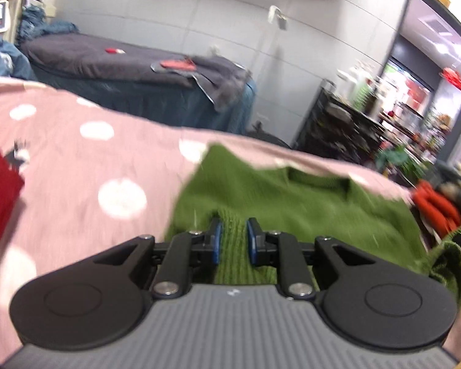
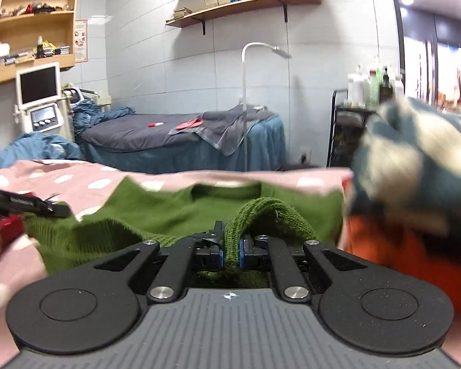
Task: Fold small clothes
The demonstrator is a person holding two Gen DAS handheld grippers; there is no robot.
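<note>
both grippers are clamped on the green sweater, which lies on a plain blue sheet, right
Not quite. The sheet is pink with white dots, not plain blue; the left wrist view shows it. The rest holds: the left gripper and the right gripper are each shut on the ribbed knit of the green sweater.

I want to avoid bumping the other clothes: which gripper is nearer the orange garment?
Right. The right gripper, shut on the green sweater, has the orange garment just beside it; the left gripper grips the sweater's far side.

One green sweater, one polka-dot pink sheet, two grippers: left, right.
</note>
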